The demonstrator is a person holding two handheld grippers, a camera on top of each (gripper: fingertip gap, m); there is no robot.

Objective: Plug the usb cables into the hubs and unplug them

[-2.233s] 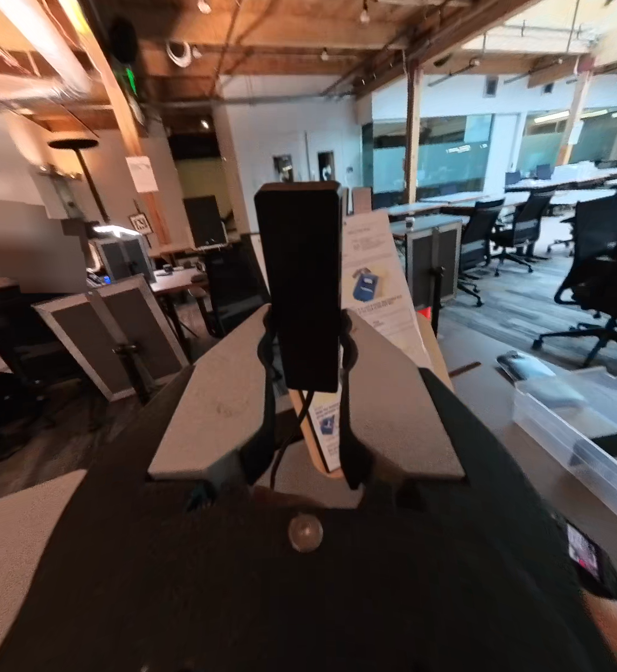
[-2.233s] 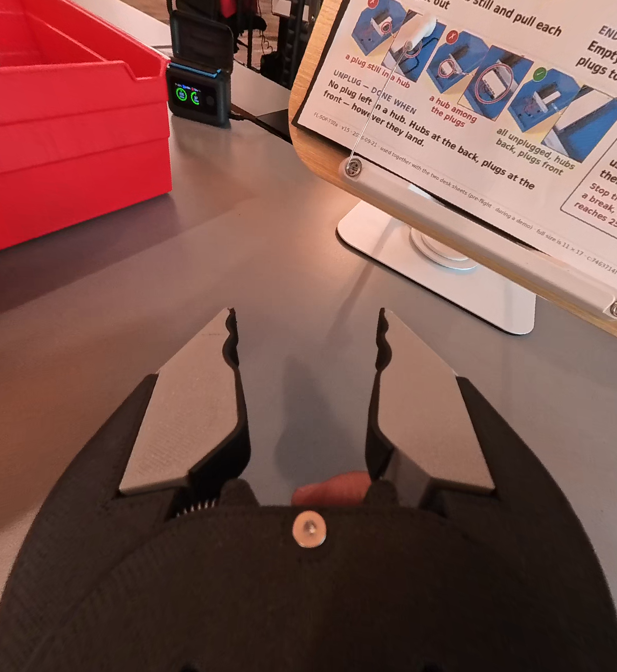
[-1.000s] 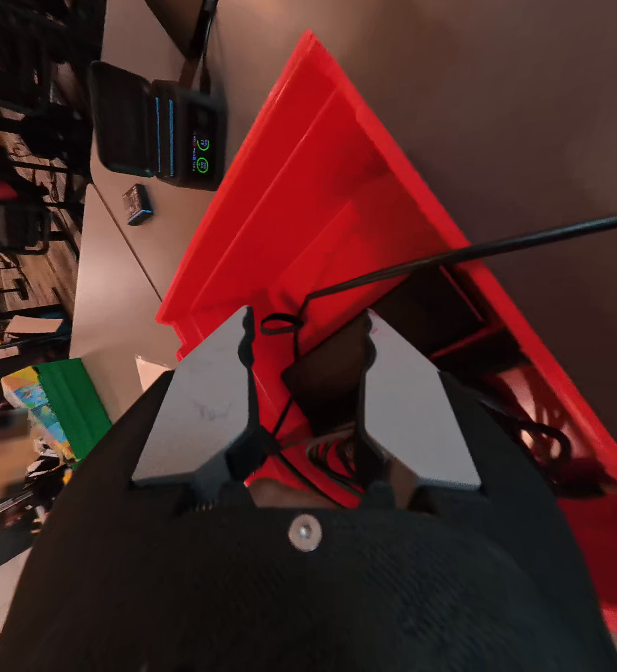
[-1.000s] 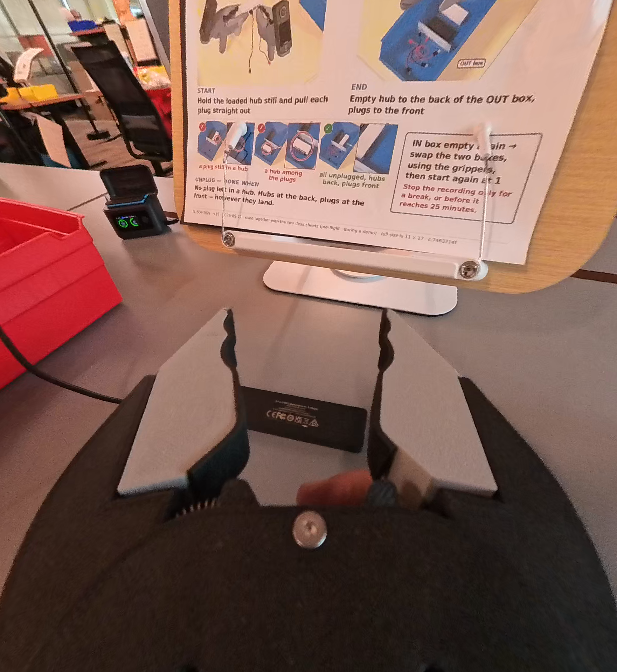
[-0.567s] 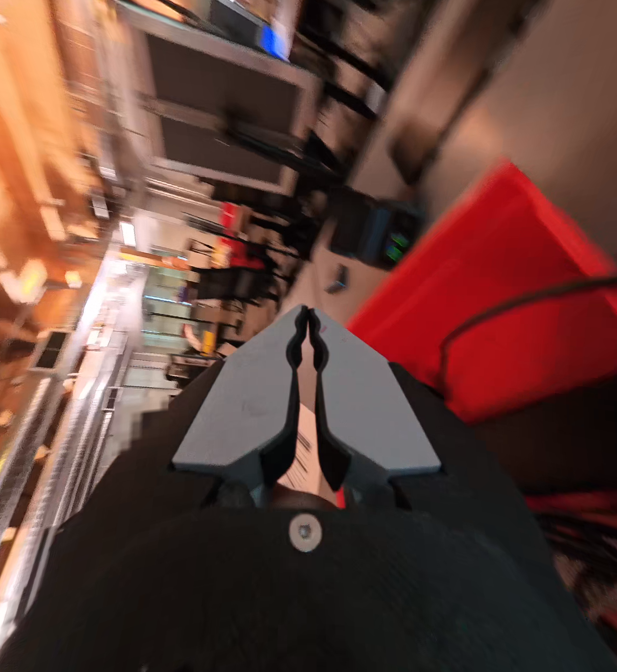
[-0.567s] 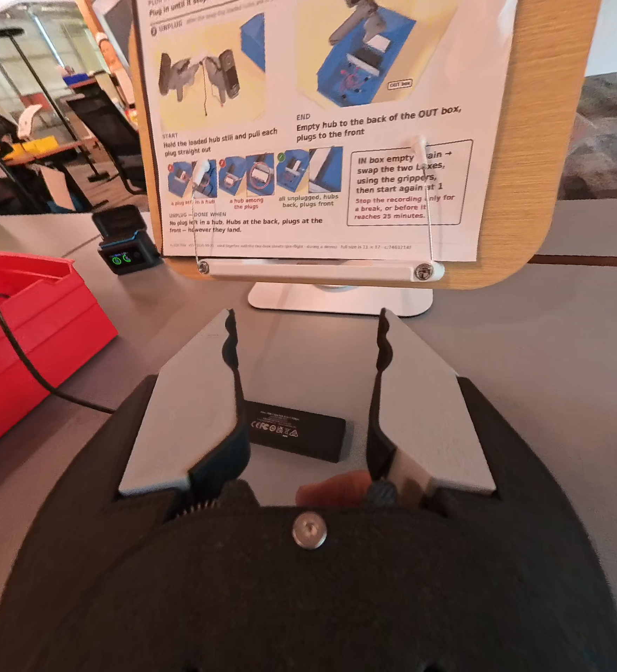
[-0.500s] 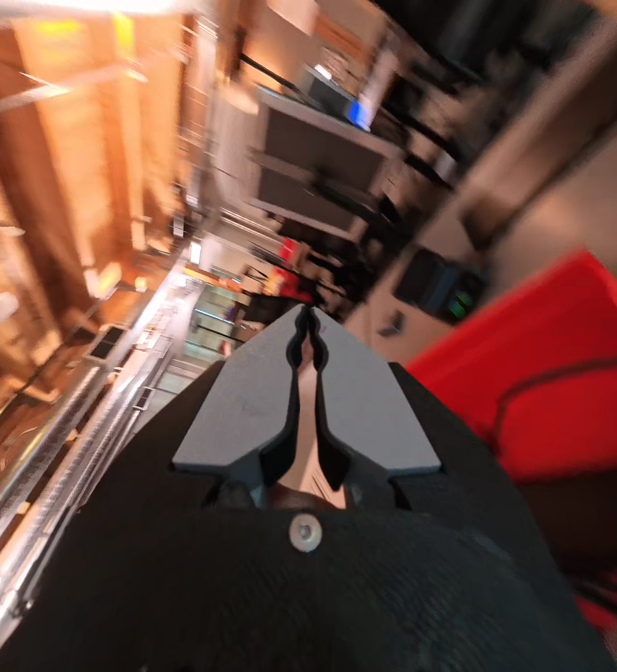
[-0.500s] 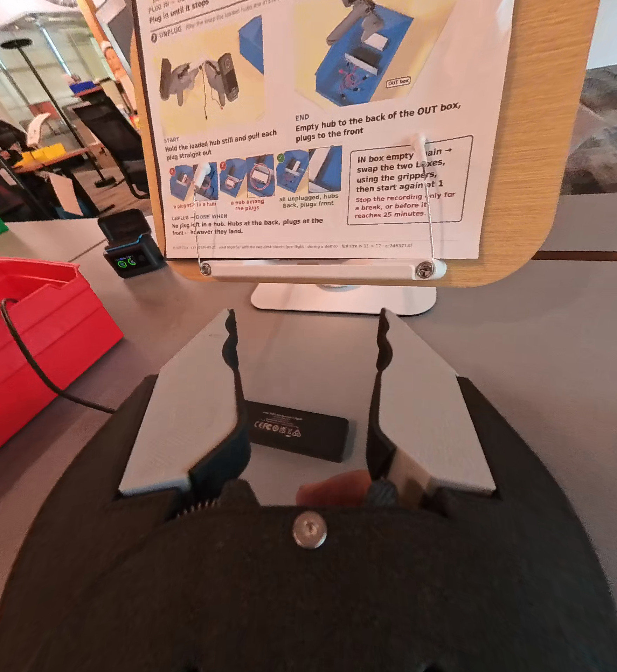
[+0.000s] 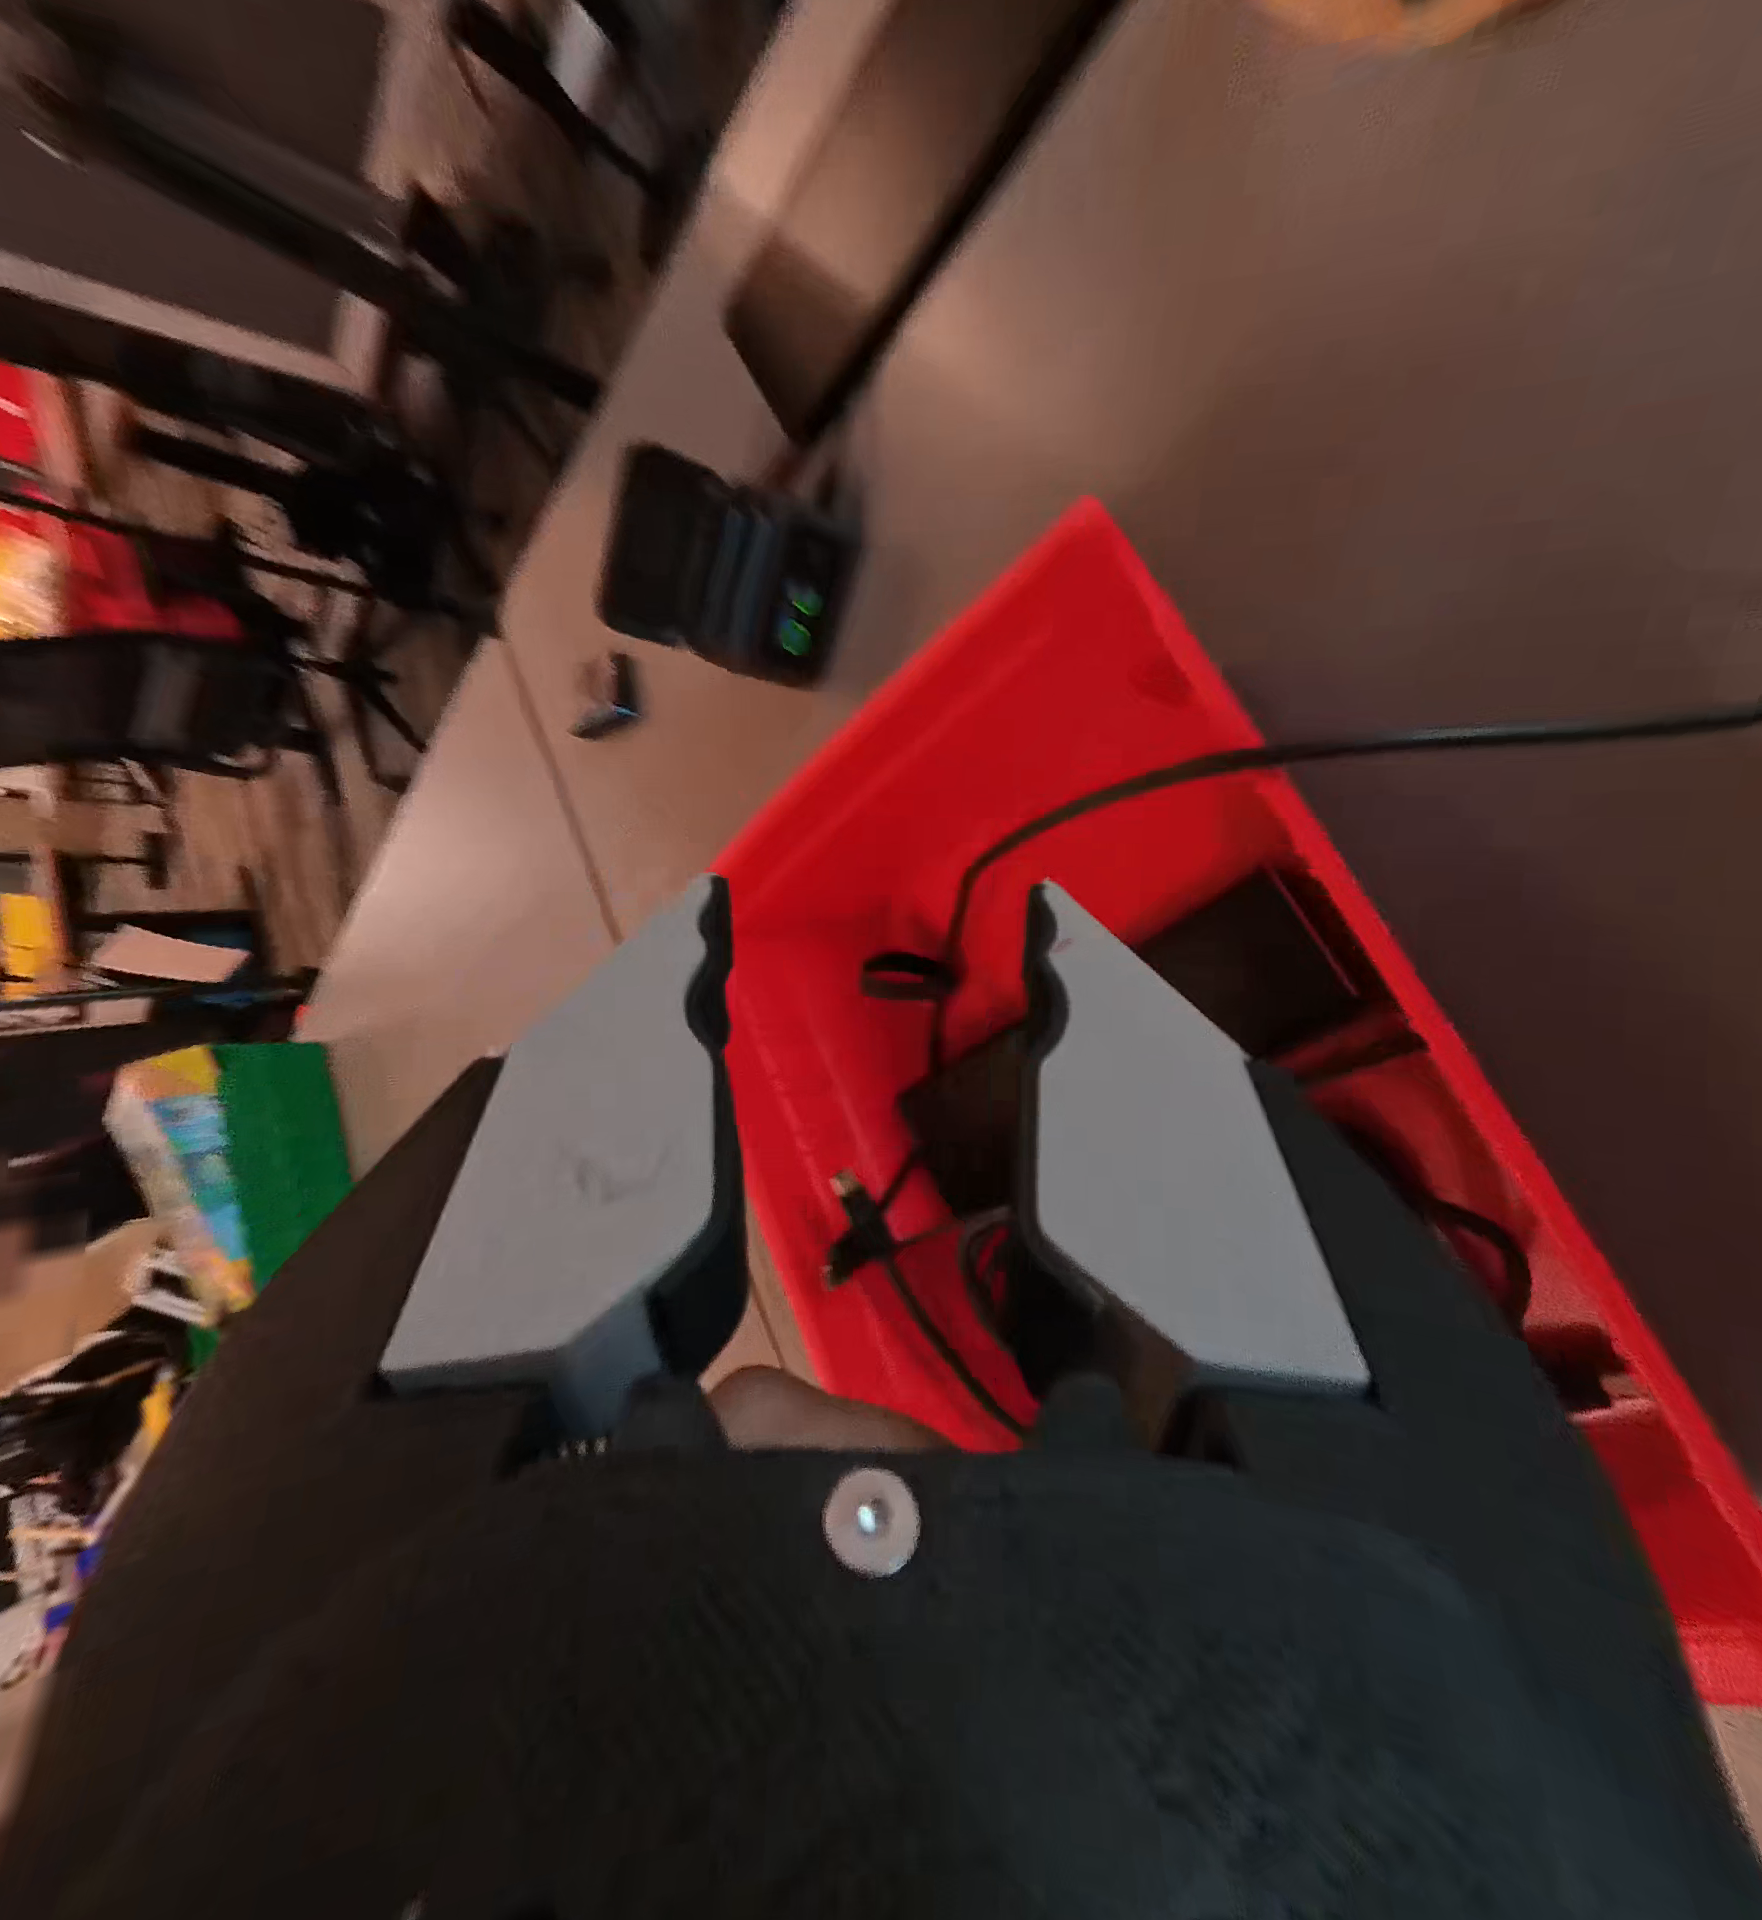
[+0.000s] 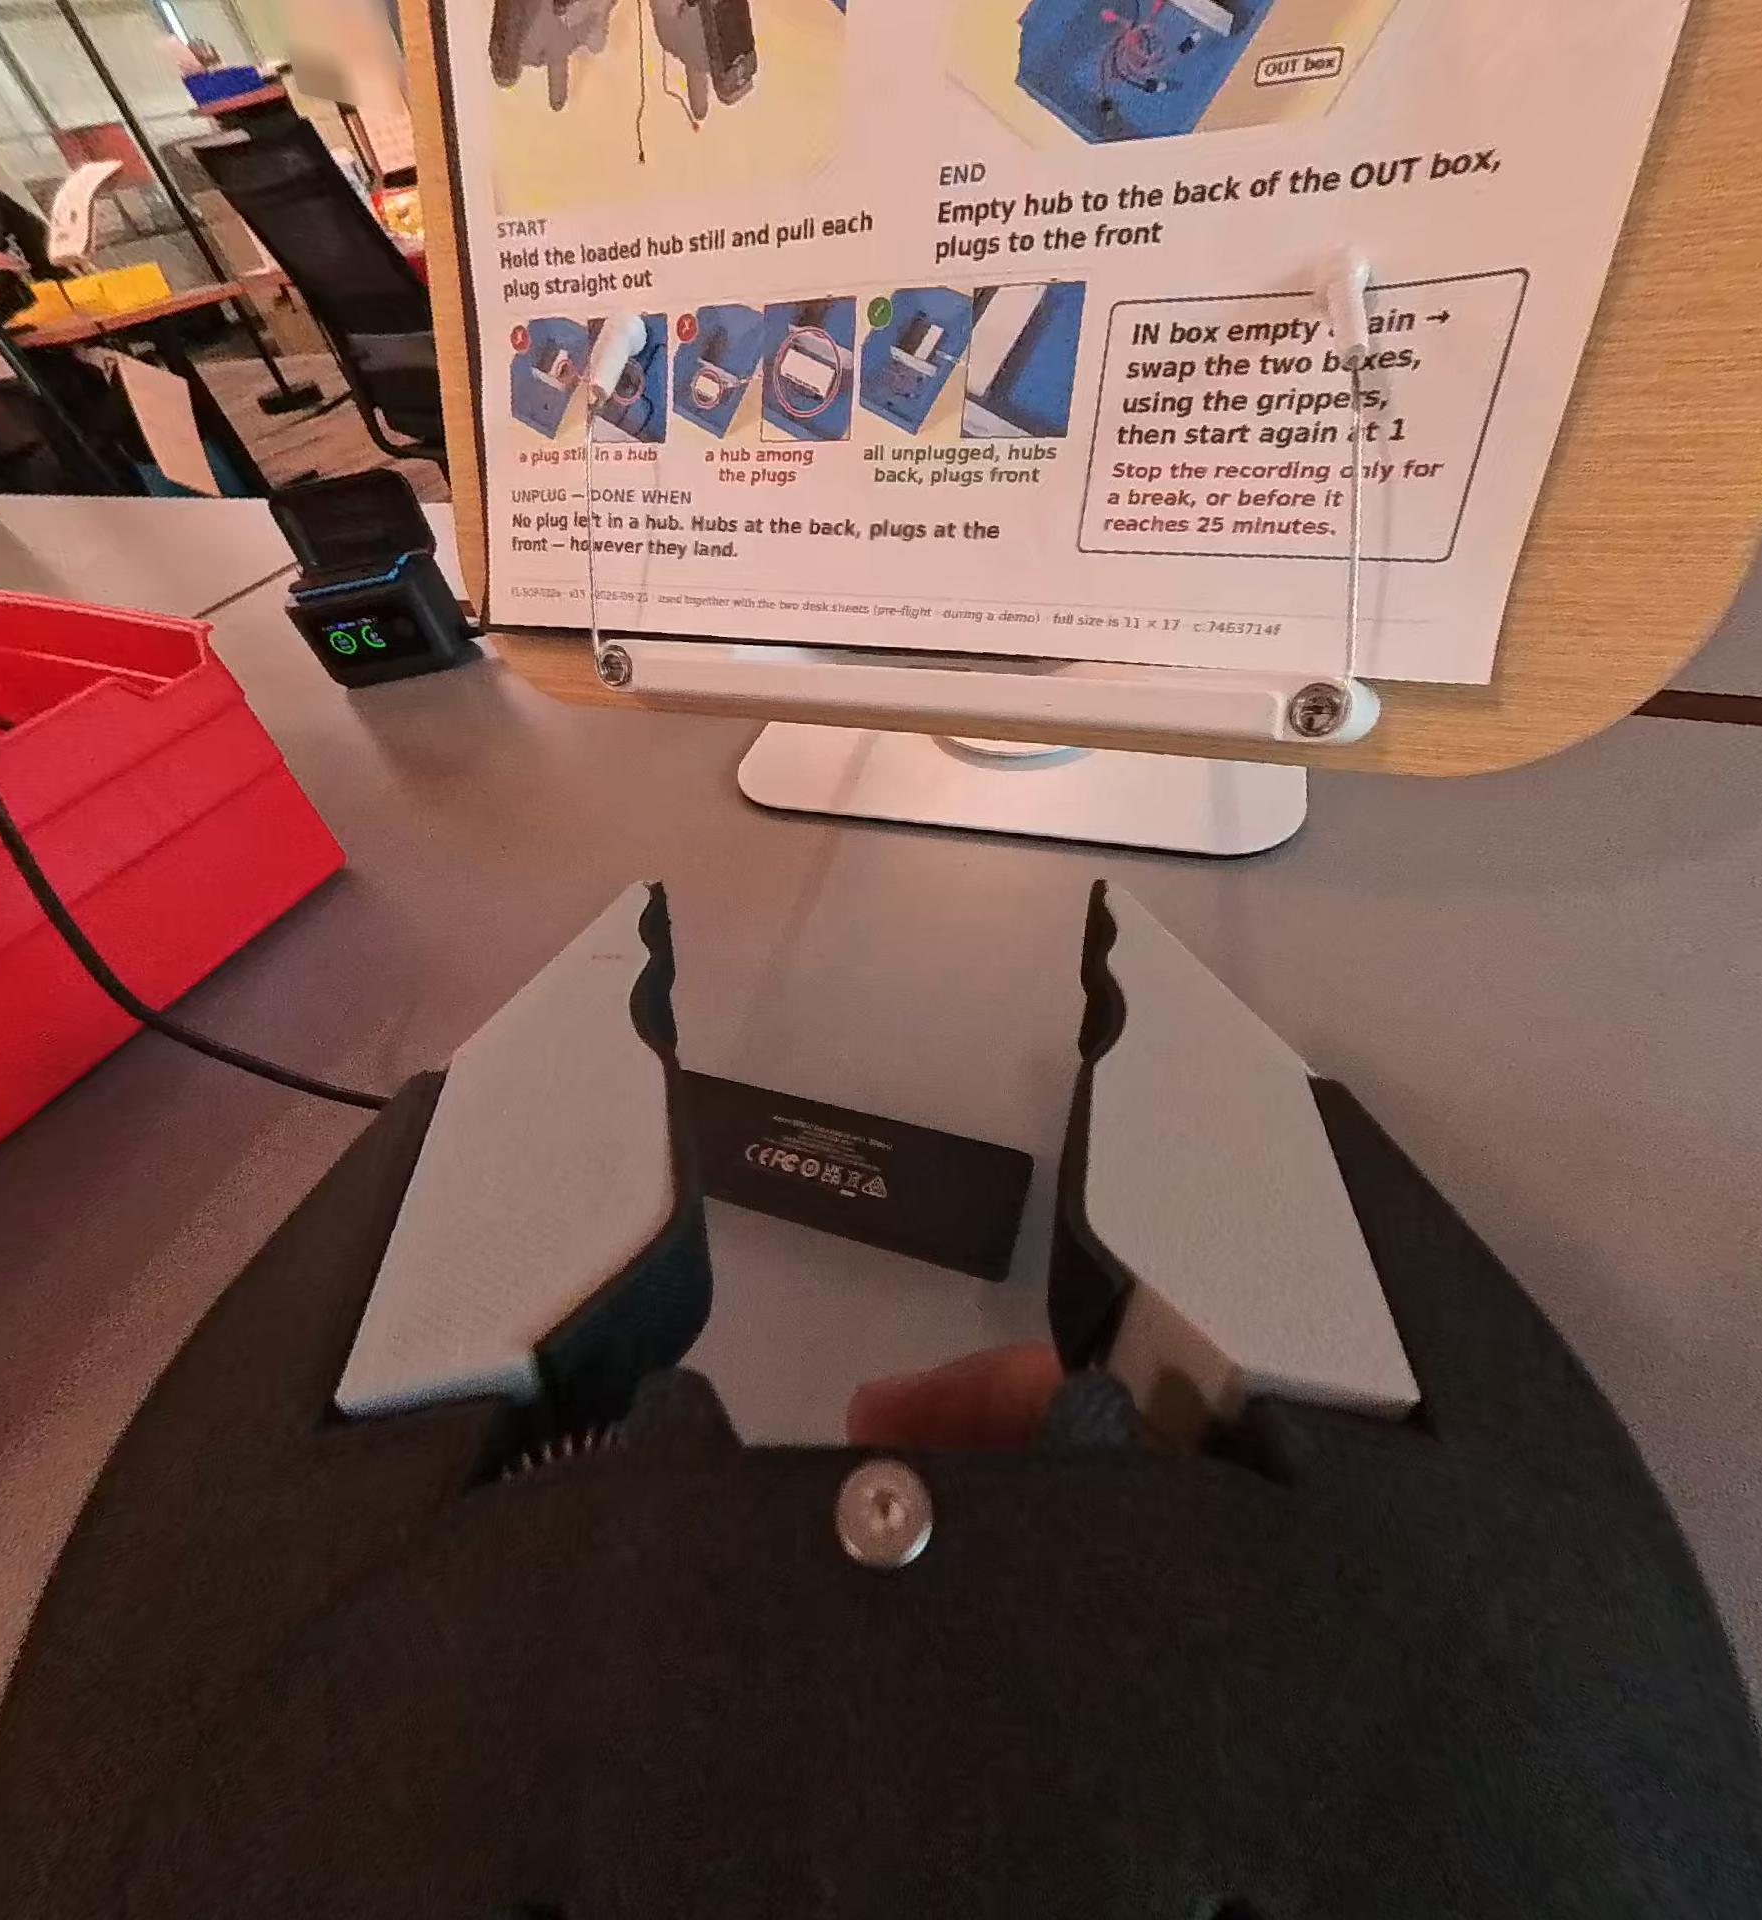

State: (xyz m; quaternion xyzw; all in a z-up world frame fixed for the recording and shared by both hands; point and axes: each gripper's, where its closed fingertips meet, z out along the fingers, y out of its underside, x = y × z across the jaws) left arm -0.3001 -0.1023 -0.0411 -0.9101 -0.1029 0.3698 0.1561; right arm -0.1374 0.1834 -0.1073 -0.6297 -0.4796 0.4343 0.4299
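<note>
Our left gripper hangs tilted with its jaws spread wide and nothing between them. Our right gripper sits level and low, jaws also wide apart, gripping nothing. A fingertip shows behind its jaws.

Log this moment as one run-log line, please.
left tongs: open over red bin | right tongs: open above black hub on table | nothing gripped

In the left wrist view the room at nine o'clock is smeared by blur, and the red bin runs out of frame at four o'clock. The right gripper's left finger hides one end of the black hub; the black cable vanishes behind the gripper body.
</note>
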